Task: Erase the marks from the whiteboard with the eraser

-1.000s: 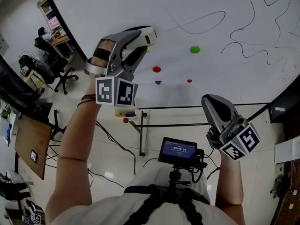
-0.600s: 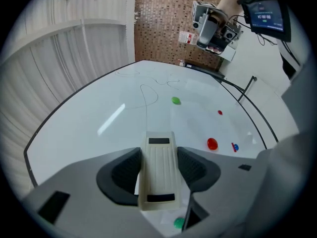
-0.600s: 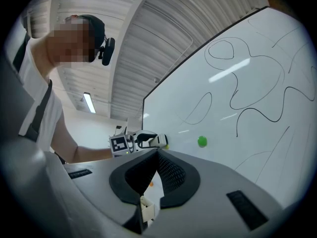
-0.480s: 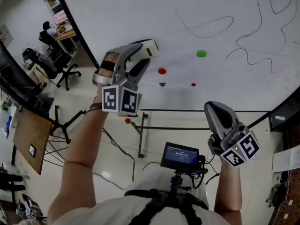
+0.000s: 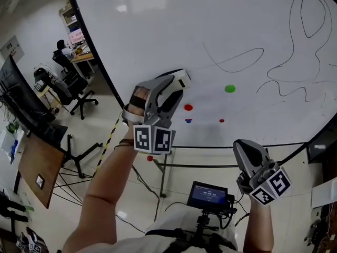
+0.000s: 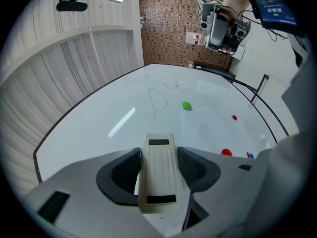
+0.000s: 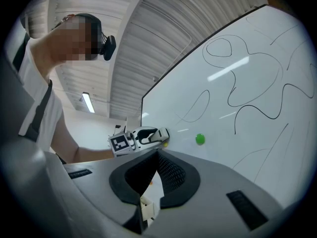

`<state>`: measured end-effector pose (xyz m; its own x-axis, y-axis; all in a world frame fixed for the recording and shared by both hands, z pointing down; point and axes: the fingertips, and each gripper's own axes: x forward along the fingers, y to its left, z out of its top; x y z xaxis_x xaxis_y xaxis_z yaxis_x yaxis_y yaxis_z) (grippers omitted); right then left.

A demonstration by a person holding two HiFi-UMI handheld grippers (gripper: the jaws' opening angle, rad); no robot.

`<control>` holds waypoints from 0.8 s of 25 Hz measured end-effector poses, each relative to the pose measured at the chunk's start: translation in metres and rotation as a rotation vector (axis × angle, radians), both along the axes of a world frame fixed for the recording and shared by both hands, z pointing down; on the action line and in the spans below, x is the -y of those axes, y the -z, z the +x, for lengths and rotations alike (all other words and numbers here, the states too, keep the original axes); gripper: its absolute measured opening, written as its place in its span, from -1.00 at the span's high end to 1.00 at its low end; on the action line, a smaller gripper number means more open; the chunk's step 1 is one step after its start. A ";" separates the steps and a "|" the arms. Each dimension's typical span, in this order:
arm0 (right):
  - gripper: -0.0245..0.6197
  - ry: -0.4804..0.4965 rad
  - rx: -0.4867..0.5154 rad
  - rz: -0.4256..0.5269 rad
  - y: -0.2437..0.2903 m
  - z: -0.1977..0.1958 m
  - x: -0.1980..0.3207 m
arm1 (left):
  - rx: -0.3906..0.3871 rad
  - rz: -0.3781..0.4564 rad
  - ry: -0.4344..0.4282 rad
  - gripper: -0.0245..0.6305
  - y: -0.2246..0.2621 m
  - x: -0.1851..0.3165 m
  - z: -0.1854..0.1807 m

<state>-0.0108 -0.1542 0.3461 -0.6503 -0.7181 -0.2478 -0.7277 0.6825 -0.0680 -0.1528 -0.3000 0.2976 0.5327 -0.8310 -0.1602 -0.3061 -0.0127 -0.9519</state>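
Observation:
The whiteboard (image 5: pixel 210 25) carries thin black marks: a long loop (image 5: pixel 234 62), a squiggle (image 5: pixel 295 91) and a tall loop (image 5: pixel 310 12). My left gripper (image 5: pixel 174 88) is shut on a white eraser (image 5: pixel 180 79), held at the board's lower left, just left of a red magnet (image 5: pixel 188 108). In the left gripper view the eraser (image 6: pixel 158 172) sits clamped between both pads, pointing toward the marks (image 6: pixel 157 100). Whether it touches the board is unclear. My right gripper (image 5: pixel 246 151) hangs below the board's bottom edge, shut with nothing in it (image 7: pixel 157 175).
A green magnet (image 5: pixel 230 89), a small red magnet (image 5: pixel 221 121) and a blue one (image 5: pixel 188 120) sit on the lower board. The board's stand (image 5: pixel 163 167) is beneath. Office chairs (image 5: pixel 68 91), a desk and a seated person (image 5: pixel 62 49) lie left. A small screen (image 5: pixel 209 195) is at my chest.
The head view has tilted, so the board sits lower in frame. The left gripper keeps the eraser at about the same spot beside the red magnet. The right gripper stays low and shut.

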 end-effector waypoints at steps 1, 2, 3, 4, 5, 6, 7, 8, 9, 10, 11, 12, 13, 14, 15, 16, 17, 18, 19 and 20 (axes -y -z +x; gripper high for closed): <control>0.88 -0.002 0.001 0.002 0.001 0.001 0.001 | -0.006 0.005 -0.009 0.09 0.004 0.000 0.005; 0.88 -0.005 0.002 0.005 0.002 0.002 0.002 | -0.010 0.010 -0.018 0.09 0.008 -0.001 0.010; 0.88 -0.007 0.003 0.007 0.003 0.003 0.002 | -0.013 0.016 -0.027 0.09 0.012 -0.001 0.015; 0.88 -0.009 0.003 0.010 0.004 0.004 0.002 | -0.017 0.022 -0.035 0.09 0.015 -0.002 0.020; 0.88 -0.010 0.003 0.011 0.005 0.005 0.002 | -0.020 0.027 -0.042 0.09 0.018 -0.003 0.024; 0.88 -0.012 0.002 0.012 0.005 0.006 0.001 | -0.024 0.032 -0.050 0.09 0.020 -0.004 0.029; 0.88 -0.014 0.002 0.013 0.005 0.008 0.001 | -0.027 0.034 -0.059 0.09 0.022 -0.005 0.033; 0.88 -0.017 0.002 0.012 0.006 0.009 0.001 | -0.031 0.031 -0.067 0.08 0.023 -0.005 0.038; 0.88 -0.020 0.002 0.012 0.005 0.012 0.001 | -0.034 0.021 -0.075 0.08 0.023 -0.006 0.042; 0.88 -0.023 0.003 0.010 0.005 0.015 0.001 | -0.038 0.008 -0.080 0.08 0.023 -0.006 0.046; 0.88 -0.025 0.004 0.009 0.005 0.018 0.002 | -0.041 -0.006 -0.083 0.08 0.022 -0.006 0.049; 0.88 -0.025 0.004 0.009 0.005 0.020 0.003 | -0.041 -0.017 -0.083 0.08 0.022 -0.005 0.050; 0.88 -0.023 0.004 0.008 0.005 0.022 0.004 | -0.037 -0.023 -0.082 0.08 0.022 -0.005 0.052; 0.88 -0.019 0.003 0.008 0.005 0.024 0.005 | -0.027 -0.027 -0.080 0.09 0.021 -0.005 0.053; 0.88 -0.013 0.003 0.009 0.006 0.025 0.007 | -0.012 -0.028 -0.076 0.09 0.020 -0.005 0.054; 0.88 -0.004 0.004 0.011 0.006 0.025 0.009 | 0.005 -0.026 -0.068 0.09 0.018 -0.005 0.055; 0.88 0.006 0.006 0.012 0.006 0.026 0.010 | 0.019 -0.018 -0.054 0.09 0.015 -0.004 0.056; 0.88 0.016 0.010 0.011 0.006 0.027 0.011 | 0.027 -0.009 -0.035 0.08 0.013 -0.004 0.055; 0.88 0.023 0.014 0.008 0.005 0.028 0.012 | 0.026 -0.002 -0.016 0.08 0.011 -0.004 0.053; 0.88 0.028 0.017 0.005 0.005 0.031 0.013 | 0.016 -0.002 0.002 0.08 0.009 -0.004 0.051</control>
